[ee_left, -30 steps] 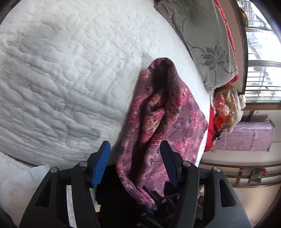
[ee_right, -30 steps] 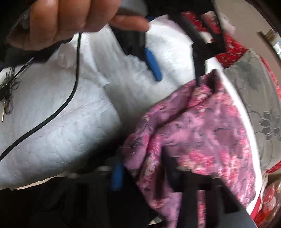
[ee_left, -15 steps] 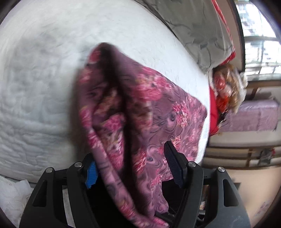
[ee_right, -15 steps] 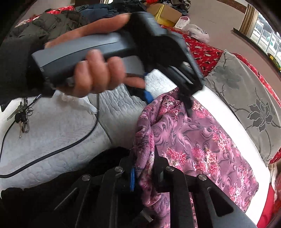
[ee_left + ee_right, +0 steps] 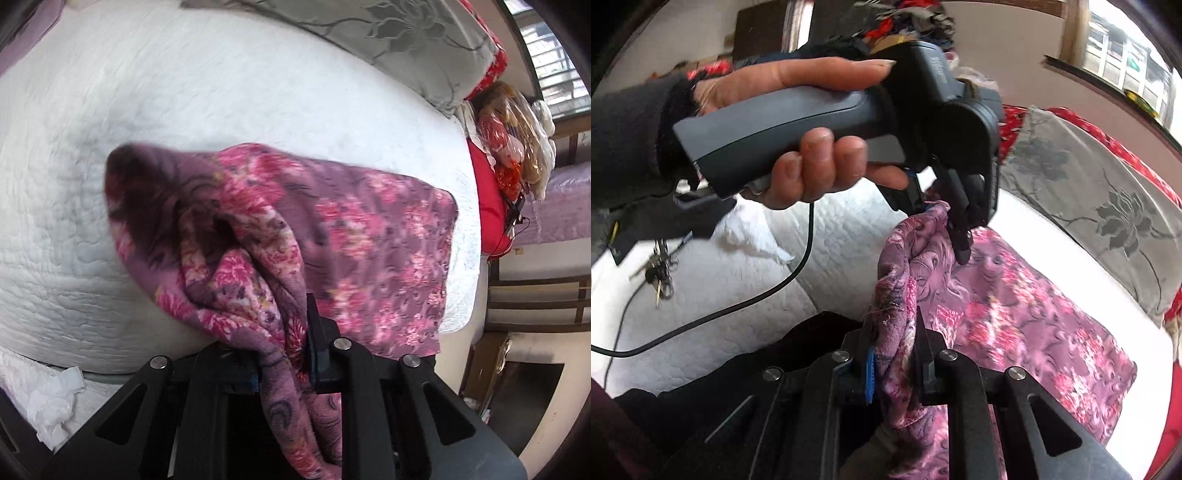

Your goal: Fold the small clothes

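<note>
Now both my tongs are clamped on the purple flowered cloth (image 5: 369, 236): the left tongs (image 5: 284, 354) have closed on a bunched edge they only straddled, open, a second ago, and the right tongs (image 5: 892, 365) pinch the neighbouring edge, gripped since half a second back. My left hand (image 5: 798, 129) holds its tool up above the bed (image 5: 184, 92), so the near edge hangs lifted between the two grips while the far part lies spread on the white quilt near the grey pillow (image 5: 1108, 206). I judge the edge ready to be drawn taut and carried over for a fold. Keys (image 5: 657, 269) and a cable (image 5: 768, 291) lie at left, well apart.
</note>
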Available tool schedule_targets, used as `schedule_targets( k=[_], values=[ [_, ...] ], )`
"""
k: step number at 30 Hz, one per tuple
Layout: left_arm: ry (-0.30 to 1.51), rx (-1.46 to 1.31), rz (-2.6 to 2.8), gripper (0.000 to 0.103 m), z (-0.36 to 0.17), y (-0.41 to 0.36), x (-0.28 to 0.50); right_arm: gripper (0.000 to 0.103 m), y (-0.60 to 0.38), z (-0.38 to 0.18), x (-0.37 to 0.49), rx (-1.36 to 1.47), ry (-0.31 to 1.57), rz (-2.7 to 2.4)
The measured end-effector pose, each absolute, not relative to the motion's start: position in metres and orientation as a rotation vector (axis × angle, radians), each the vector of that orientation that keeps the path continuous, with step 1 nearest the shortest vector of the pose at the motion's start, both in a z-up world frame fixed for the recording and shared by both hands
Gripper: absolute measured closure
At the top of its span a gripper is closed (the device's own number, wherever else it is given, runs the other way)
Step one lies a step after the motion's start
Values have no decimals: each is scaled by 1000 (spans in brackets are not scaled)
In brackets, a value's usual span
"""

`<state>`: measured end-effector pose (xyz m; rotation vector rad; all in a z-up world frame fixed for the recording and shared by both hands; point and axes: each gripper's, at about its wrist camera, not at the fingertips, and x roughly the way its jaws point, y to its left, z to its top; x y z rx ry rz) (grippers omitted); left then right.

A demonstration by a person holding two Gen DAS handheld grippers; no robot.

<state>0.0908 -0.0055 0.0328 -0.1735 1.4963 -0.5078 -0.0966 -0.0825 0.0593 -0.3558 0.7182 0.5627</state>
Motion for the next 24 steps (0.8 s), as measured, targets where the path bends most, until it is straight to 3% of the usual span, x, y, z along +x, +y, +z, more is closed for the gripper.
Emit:
schedule_targets(
  k=[13, 24],
  values=[
    [1402, -110, -630, 88, 92, -120, 74, 88, -206, 106, -96, -147, 748, 468],
    [1498, 17, -694, 88, 60, -239, 62, 88, -308, 81, -109, 238, 838, 366]
  ],
)
